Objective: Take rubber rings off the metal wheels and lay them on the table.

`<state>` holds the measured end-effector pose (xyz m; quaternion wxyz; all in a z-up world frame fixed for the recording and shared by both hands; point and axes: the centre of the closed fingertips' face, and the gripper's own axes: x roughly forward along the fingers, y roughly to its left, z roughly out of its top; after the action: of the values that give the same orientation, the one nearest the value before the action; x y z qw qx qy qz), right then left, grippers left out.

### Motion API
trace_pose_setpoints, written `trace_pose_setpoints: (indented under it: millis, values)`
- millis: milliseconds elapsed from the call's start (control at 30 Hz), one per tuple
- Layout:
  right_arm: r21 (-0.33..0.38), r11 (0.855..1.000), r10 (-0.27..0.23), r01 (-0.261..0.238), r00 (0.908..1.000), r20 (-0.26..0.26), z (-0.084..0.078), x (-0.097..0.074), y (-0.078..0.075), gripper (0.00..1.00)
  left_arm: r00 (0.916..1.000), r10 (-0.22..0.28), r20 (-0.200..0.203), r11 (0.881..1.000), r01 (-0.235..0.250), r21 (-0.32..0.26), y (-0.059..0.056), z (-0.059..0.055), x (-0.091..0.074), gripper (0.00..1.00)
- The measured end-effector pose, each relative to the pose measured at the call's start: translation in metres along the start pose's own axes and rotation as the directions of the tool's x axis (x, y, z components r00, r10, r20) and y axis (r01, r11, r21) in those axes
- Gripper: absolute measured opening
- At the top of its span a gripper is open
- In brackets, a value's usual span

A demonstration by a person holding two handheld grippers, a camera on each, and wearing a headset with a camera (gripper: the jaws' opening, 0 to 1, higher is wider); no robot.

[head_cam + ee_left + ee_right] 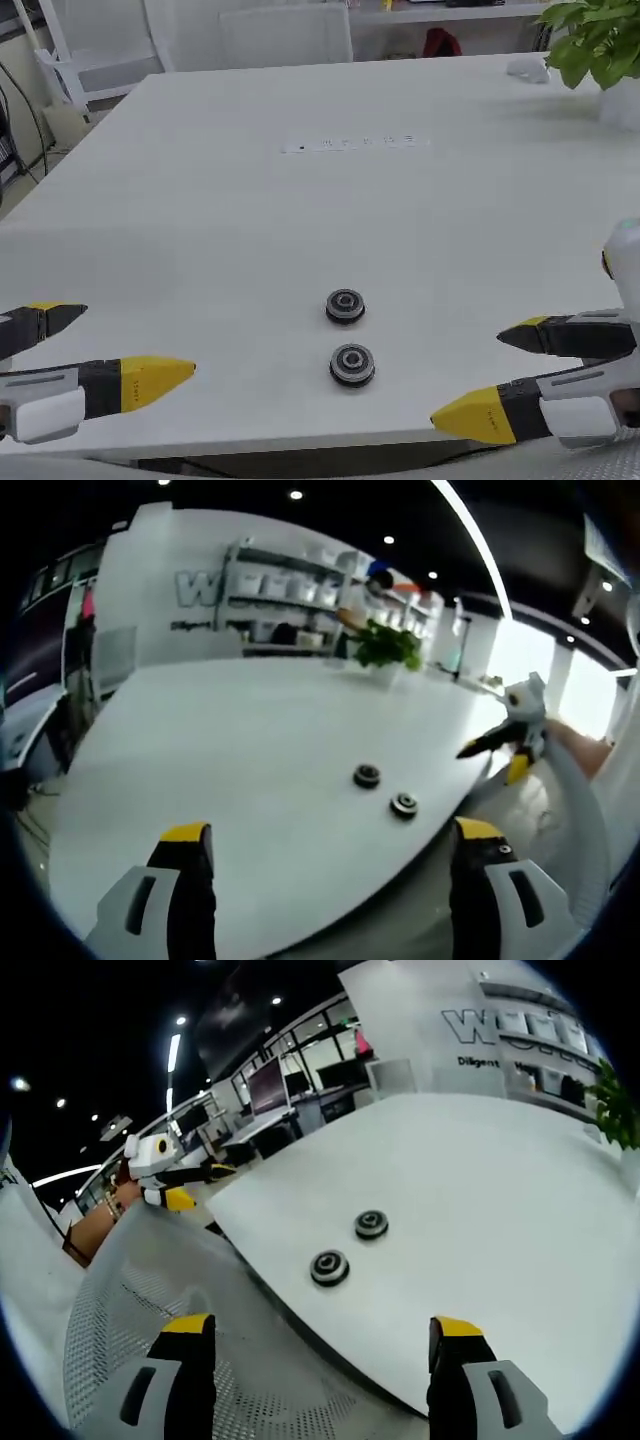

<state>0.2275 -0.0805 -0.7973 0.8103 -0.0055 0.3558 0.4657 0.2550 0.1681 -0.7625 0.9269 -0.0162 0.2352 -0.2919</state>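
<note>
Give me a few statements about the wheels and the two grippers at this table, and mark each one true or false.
1. A near wheel and a far wheel lie on the table. True.
2. The left gripper is shut on a wheel. False: its jaws are open, and it is off to the side of both wheels.
3. The wheels are stacked. False: they lie apart, one behind the other.
4. The right gripper is open and holds nothing. True.
5. A green plant stands at the table's far right. True.
</note>
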Motion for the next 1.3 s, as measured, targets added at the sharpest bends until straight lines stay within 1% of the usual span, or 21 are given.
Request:
trace_pose_setpoints:
  millis: [67,100,133,233,267,333,367,467,533,567,600,667,700,800,900,967,1033,1100,1167,1233,1300]
  values:
    - [-0.007,1.0,-0.001,0.001,1.0,0.003,0.001,-0.001,0.0,0.84,0.9996,-0.03,-0.001,1.0,0.03,0.006,-0.007,0.001,0.002,1.0]
    - [-0.012,1.0,-0.003,0.003,1.0,0.008,0.002,-0.001,0.0,0.82,0.9983,-0.057,0.012,0.998,0.057,0.014,-0.013,0.005,0.002,1.0]
    - [-0.016,1.0,-0.001,0.001,0.9999,0.014,0.004,-0.003,0.0,0.8,0.9976,-0.066,0.02,0.998,0.066,0.016,-0.015,0.008,0.002,1.0]
    - [-0.022,1.0,0.002,-0.001,0.9998,0.02,0.007,-0.005,0.0,0.79,0.9968,-0.075,0.03,0.997,0.074,0.024,-0.019,0.014,0.002,1.0]
    - [-0.026,1.0,-0.01,0.011,0.9995,0.031,0.01,-0.006,-0.003,0.78,0.997,-0.075,0.021,0.996,0.074,0.045,-0.02,0.016,0.002,1.0]
    - [-0.031,0.999,-0.024,0.025,0.9989,0.041,0.014,-0.009,-0.006,0.76,0.9969,-0.074,0.024,0.994,0.072,0.078,-0.021,0.023,-0.001,1.0]
    - [-0.038,0.999,-0.031,0.033,0.9986,0.043,0.016,-0.011,-0.008,0.76,0.9961,-0.083,0.03,0.993,0.08,0.087,-0.023,0.027,-0.002,1.0]
    - [-0.066,0.996,-0.049,0.053,0.9971,0.058,0.025,-0.017,-0.013,0.79,0.9912,-0.116,0.063,0.988,0.109,0.112,-0.033,0.045,-0.007,1.0]
    - [-0.08,0.994,-0.072,0.079,0.9932,0.091,0.037,-0.022,-0.018,0.81,0.9894,-0.128,0.069,0.984,0.118,0.134,-0.039,0.054,-0.009,1.0]
    - [-0.082,0.993,-0.073,0.082,0.9914,0.109,0.044,-0.025,-0.018,0.83,0.9892,-0.129,0.069,0.982,0.118,0.15,-0.041,0.059,-0.009,1.0]
    - [-0.086,0.993,-0.068,0.079,0.9906,0.118,0.047,-0.026,-0.017,0.83,0.9877,-0.131,0.084,0.974,0.113,0.196,-0.045,0.068,-0.009,1.0]
    - [-0.101,0.993,-0.045,0.059,0.9895,0.138,0.057,-0.028,-0.013,0.79,0.9829,-0.152,0.104,0.961,0.123,0.246,-0.054,0.079,-0.009,0.96]
    - [-0.112,0.992,-0.041,0.058,0.988,0.149,0.063,-0.029,-0.012,0.77,0.9791,-0.171,0.111,0.954,0.136,0.266,-0.061,0.086,-0.01,0.95]
    - [-0.138,0.989,-0.037,0.062,0.9834,0.178,0.081,-0.03,-0.011,0.76,0.9694,-0.214,0.121,0.936,0.168,0.309,-0.076,0.102,-0.01,0.9]
    - [-0.184,0.981,-0.029,0.064,0.9824,0.185,0.099,-0.028,-0.01,0.71,0.9654,-0.229,0.124,0.924,0.176,0.339,-0.083,0.115,-0.007,0.89]
    - [-0.201,0.978,-0.025,0.064,0.9816,0.19,0.107,-0.026,-0.009,0.69,0.9644,-0.234,0.123,0.917,0.177,0.357,-0.084,0.119,-0.003,0.9]
    - [-0.219,0.975,-0.005,0.047,0.9824,0.187,0.114,-0.023,-0.006,0.71,0.9644,-0.243,0.104,0.906,0.188,0.38,-0.085,0.122,0.002,0.9]
    - [-0.241,0.97,0.014,0.029,0.9846,0.174,0.12,-0.02,-0.002,0.69,0.9652,-0.248,0.083,0.891,0.193,0.411,-0.085,0.123,0.008,0.88]
    - [-0.263,0.965,0.021,0.023,0.9861,0.165,0.126,-0.017,0.0,0.67,0.9609,-0.268,0.07,0.873,0.212,0.439,-0.088,0.126,0.016,0.87]
    - [-0.293,0.956,0.033,0.016,0.9864,0.161,0.135,-0.014,0.002,0.66,0.9583,-0.282,0.044,0.86,0.232,0.455,-0.09,0.127,0.023,0.87]
    - [-0.309,0.951,0.039,0.014,0.9855,0.165,0.144,-0.013,-0.002,0.65,0.9588,-0.282,0.034,0.849,0.233,0.474,-0.091,0.13,0.029,0.86]
